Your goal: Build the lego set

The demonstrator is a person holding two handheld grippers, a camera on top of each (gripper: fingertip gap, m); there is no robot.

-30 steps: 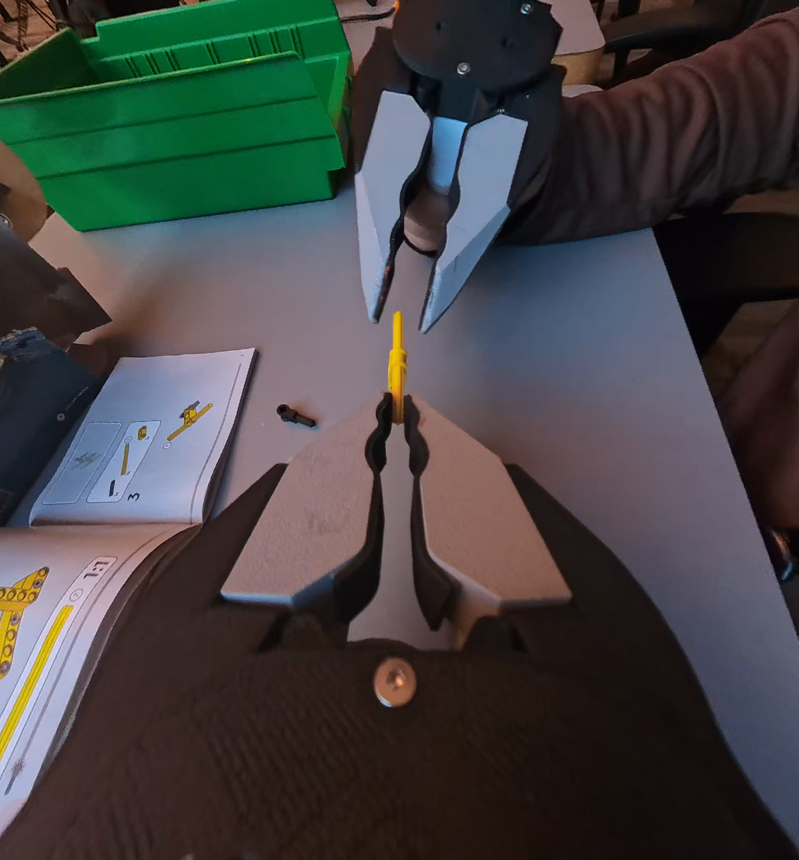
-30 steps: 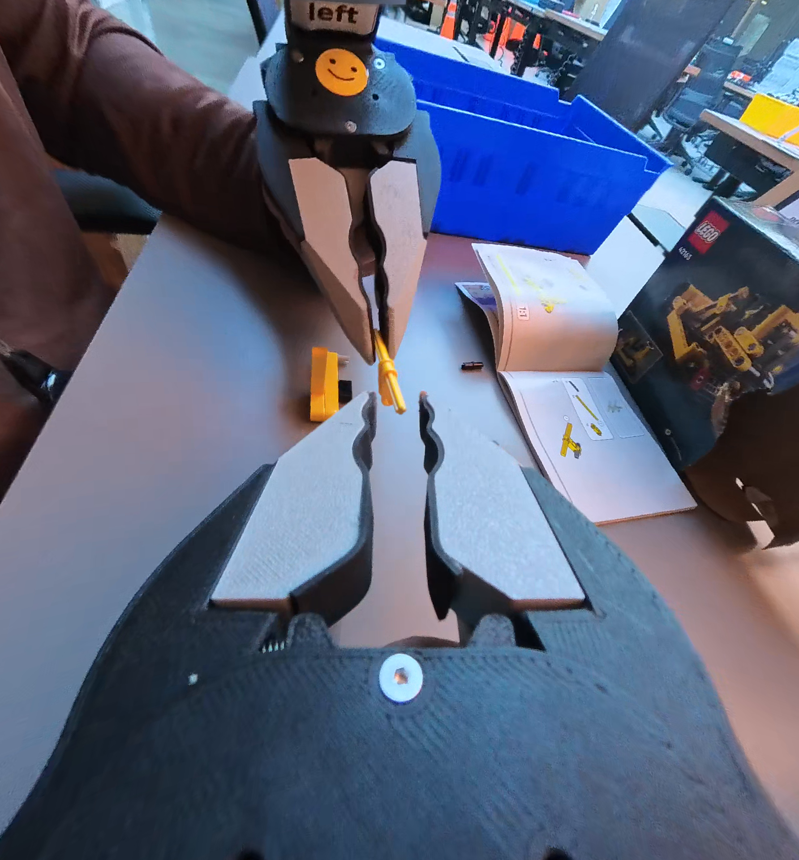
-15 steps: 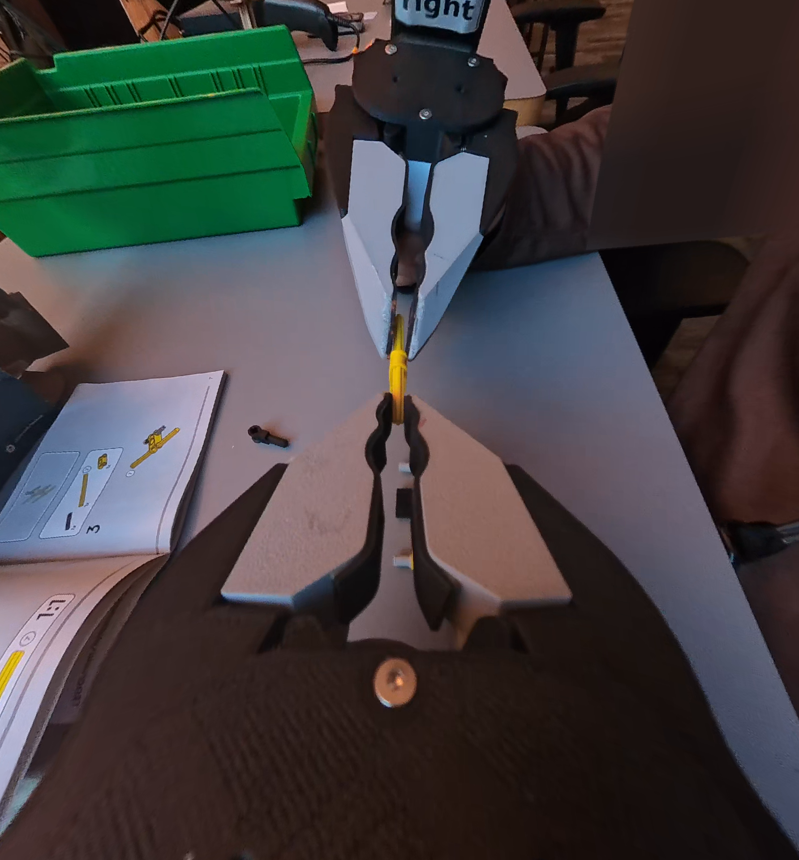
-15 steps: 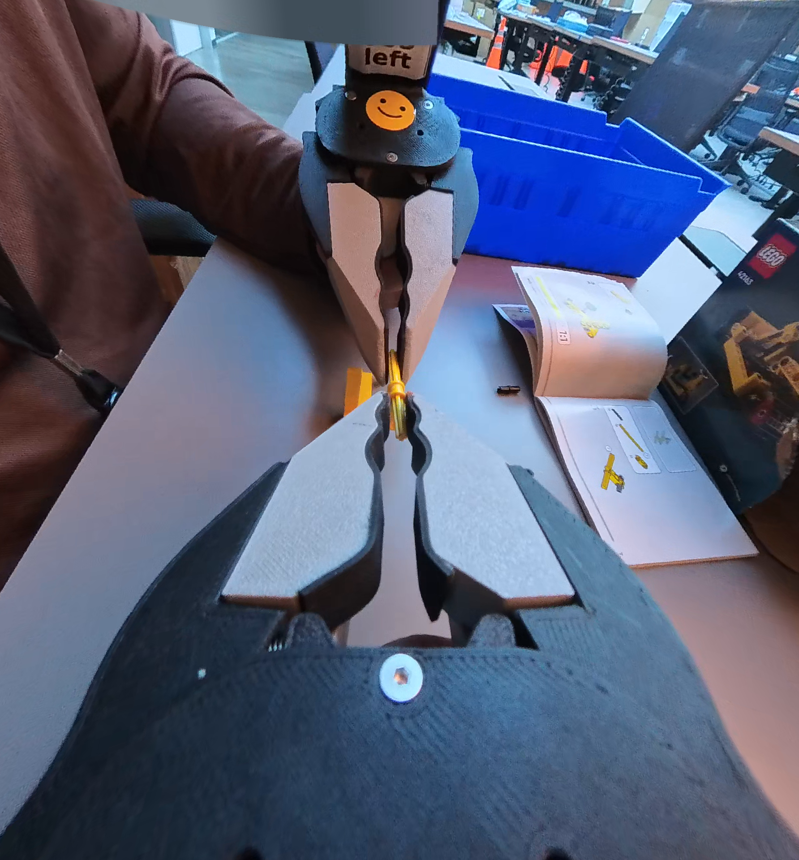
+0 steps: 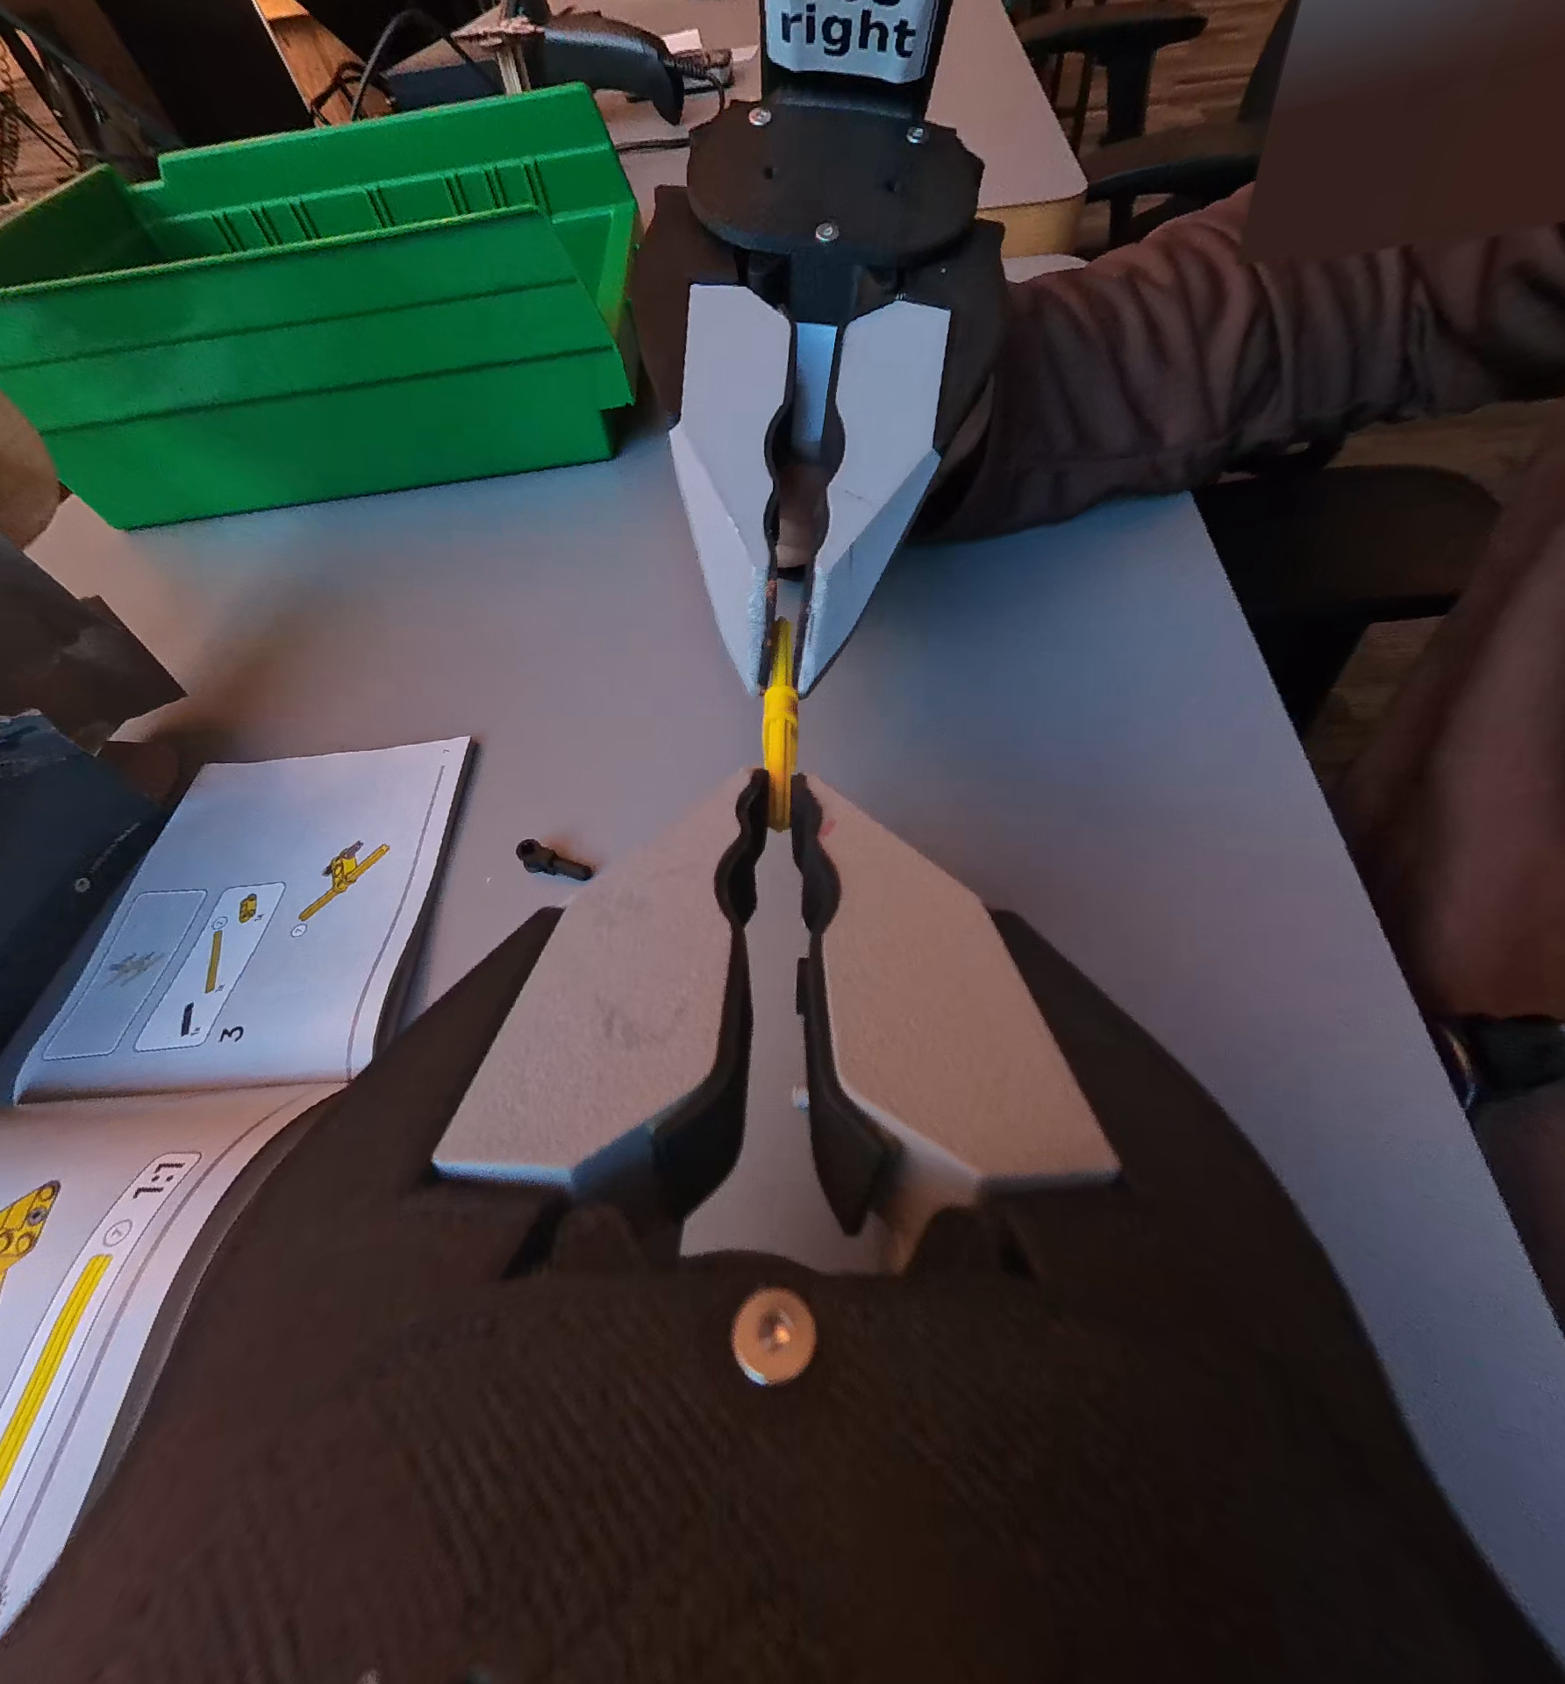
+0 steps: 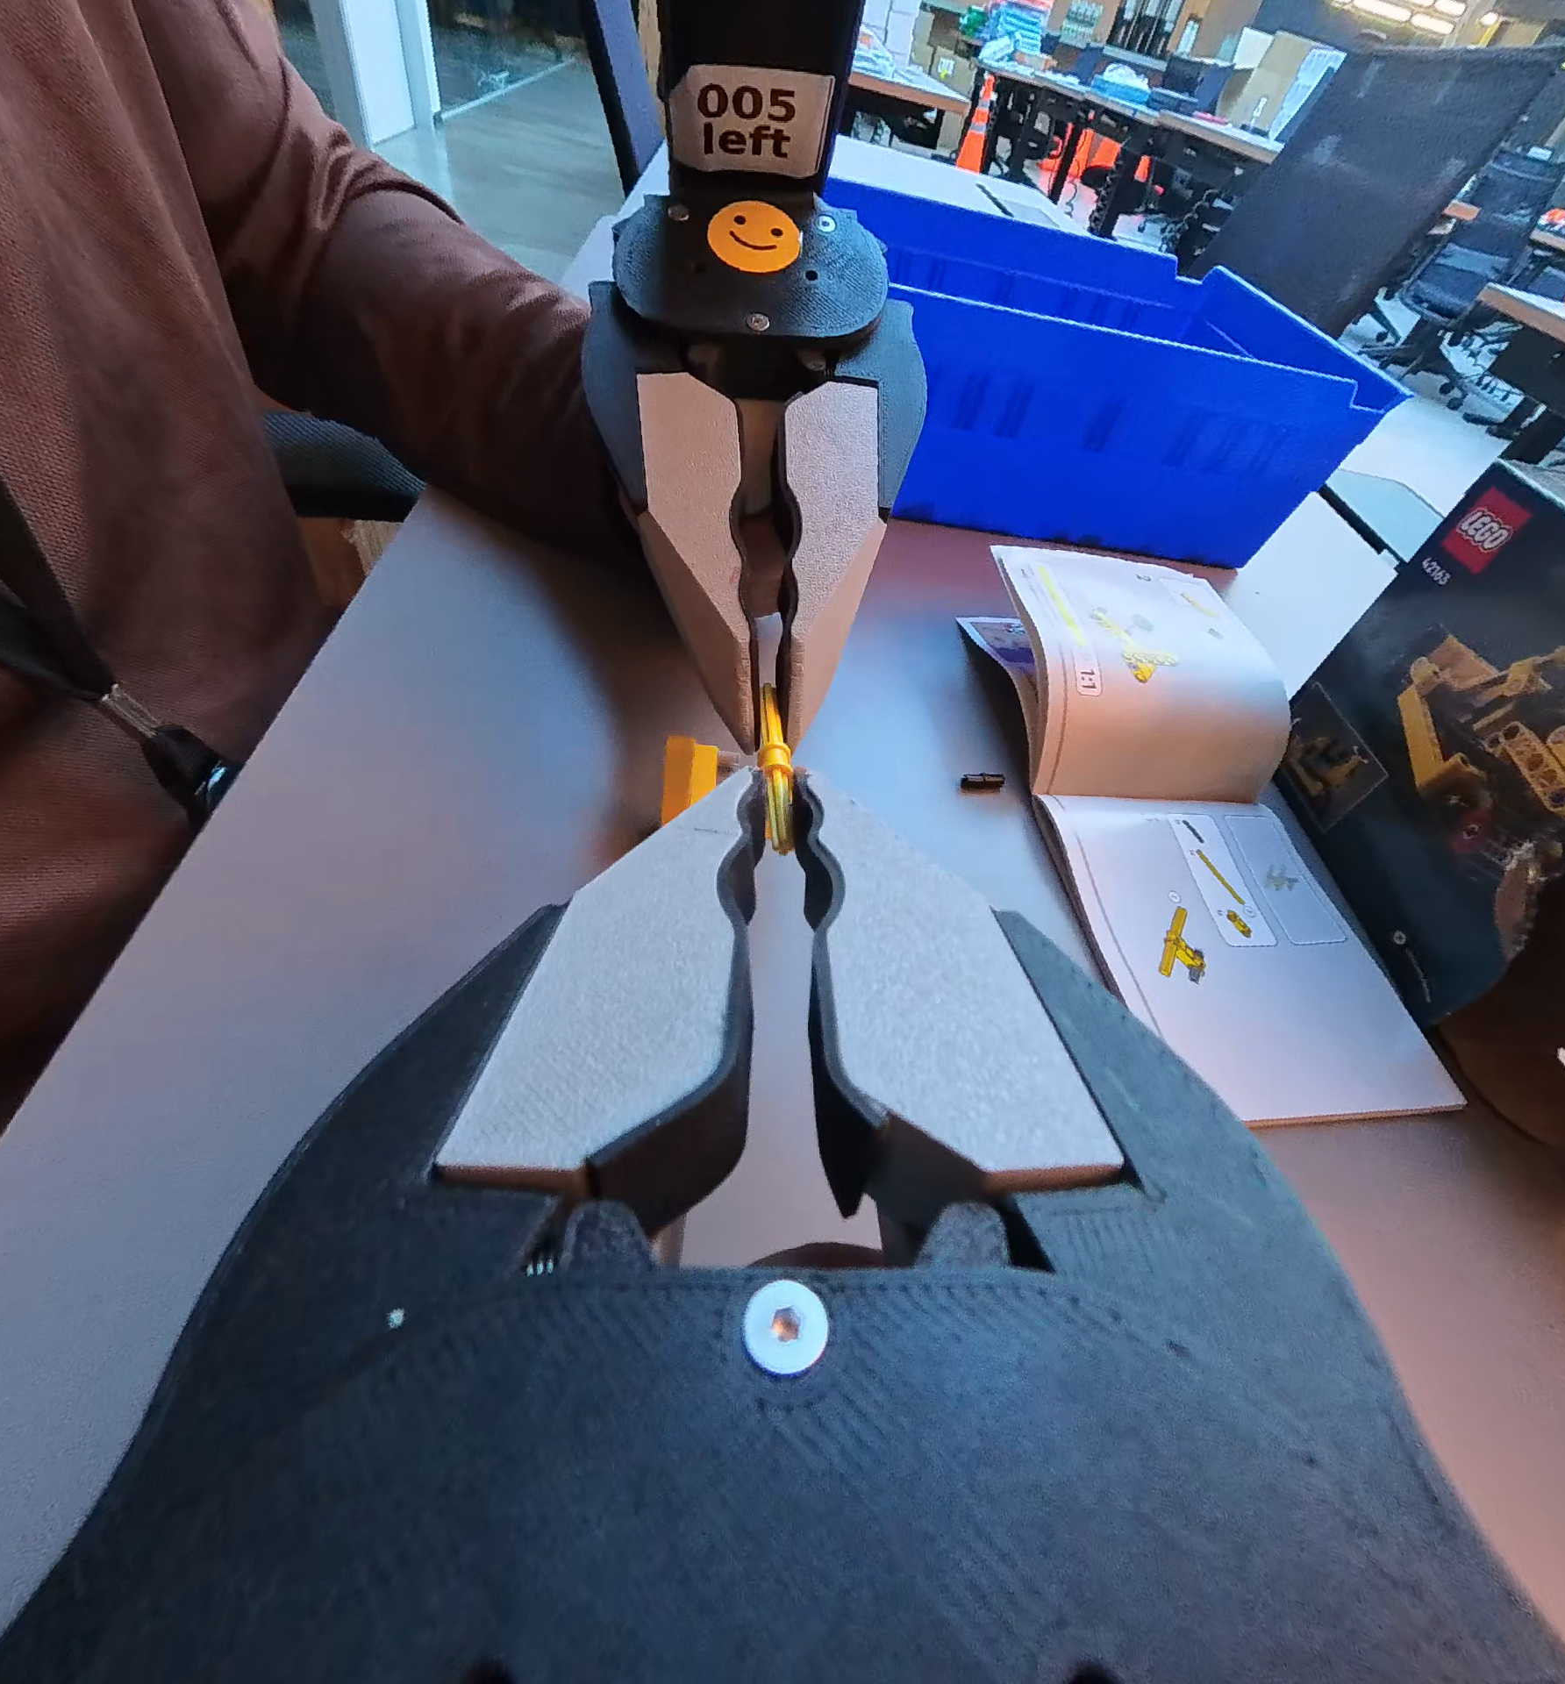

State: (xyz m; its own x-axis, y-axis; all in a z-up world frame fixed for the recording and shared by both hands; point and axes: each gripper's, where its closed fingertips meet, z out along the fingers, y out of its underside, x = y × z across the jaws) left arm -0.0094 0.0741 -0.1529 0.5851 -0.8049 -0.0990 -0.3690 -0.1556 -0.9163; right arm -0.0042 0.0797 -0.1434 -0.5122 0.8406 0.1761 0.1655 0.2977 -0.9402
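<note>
A thin yellow lego axle (image 5: 777, 729) is held in the air between the two grippers, tip to tip. My left gripper (image 5: 777, 802) is shut on its near end. My right gripper (image 5: 779, 670) faces it and is shut on the far end. In the right wrist view my right gripper (image 6: 779, 802) clamps the axle (image 6: 774, 775), and the left gripper (image 6: 765, 729) grips the other end. A yellow lego block (image 6: 689, 775) lies on the table under the left gripper. A small black pin (image 5: 553, 859) lies on the table; it also shows in the right wrist view (image 6: 982, 780).
An open instruction booklet (image 5: 241, 920) lies left of the grippers, also in the right wrist view (image 6: 1216, 911). A green bin (image 5: 305, 319) stands at the back left. A blue bin (image 6: 1107, 392) and the set's box (image 6: 1490, 729) stand beyond. A person's brown sleeves (image 6: 168, 364) flank the table. My two grippers' fingertips are within a few centimetres of each other. Both grippers' tips are roughly 10 centimeters from the small black pin (image 5: 553, 859).
My right gripper moved in from open and apart to closed on the axle's free end. The left gripper kept its hold. The pair now sits a little higher over the table.
</note>
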